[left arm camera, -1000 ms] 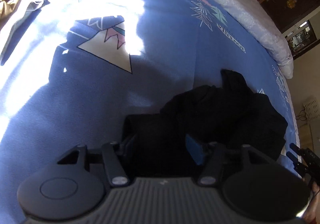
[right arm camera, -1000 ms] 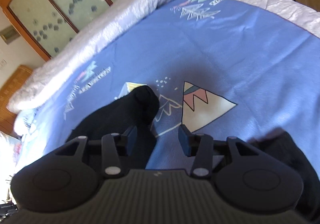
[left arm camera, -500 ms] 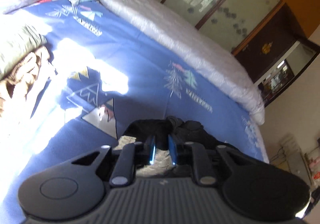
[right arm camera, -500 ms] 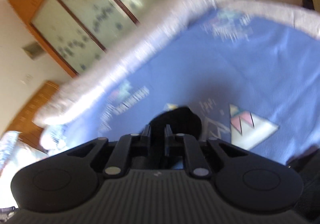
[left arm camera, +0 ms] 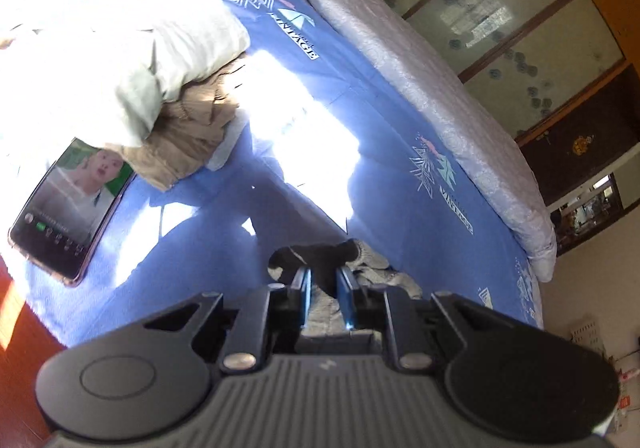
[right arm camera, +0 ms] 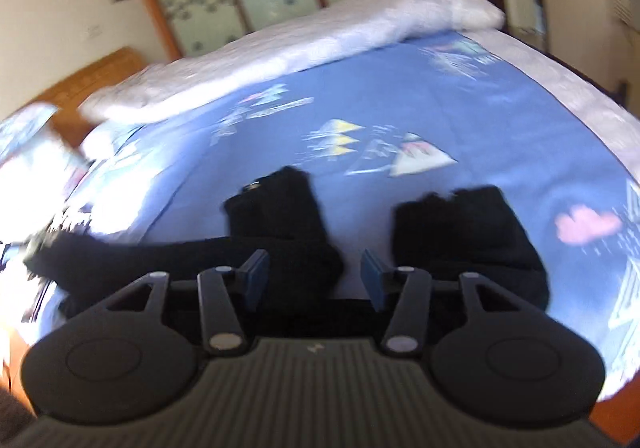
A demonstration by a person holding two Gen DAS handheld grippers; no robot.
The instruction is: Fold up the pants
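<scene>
A: Black fabric pants [right arm camera: 280, 232] sprawl across the blue printed bedsheet [right arm camera: 400, 96]; left gripper [left arm camera: 325, 290] pinches a bunched edge, lifting it to straighten

B: Right gripper [right arm camera: 316, 280] just opened, holding nothing, probably to regrip

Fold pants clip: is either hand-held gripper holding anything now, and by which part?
The left hand-held gripper is shut on the black pants, pinching a bunched edge; which part cannot be told. The right hand-held gripper has just opened and holds nothing.

We count one pair of black pants [right arm camera: 280, 232], one phone [left arm camera: 68, 212], two folded garments stacked [left arm camera: 160, 60], and two grippers [left arm camera: 324, 288] [right arm camera: 314, 276].
</scene>
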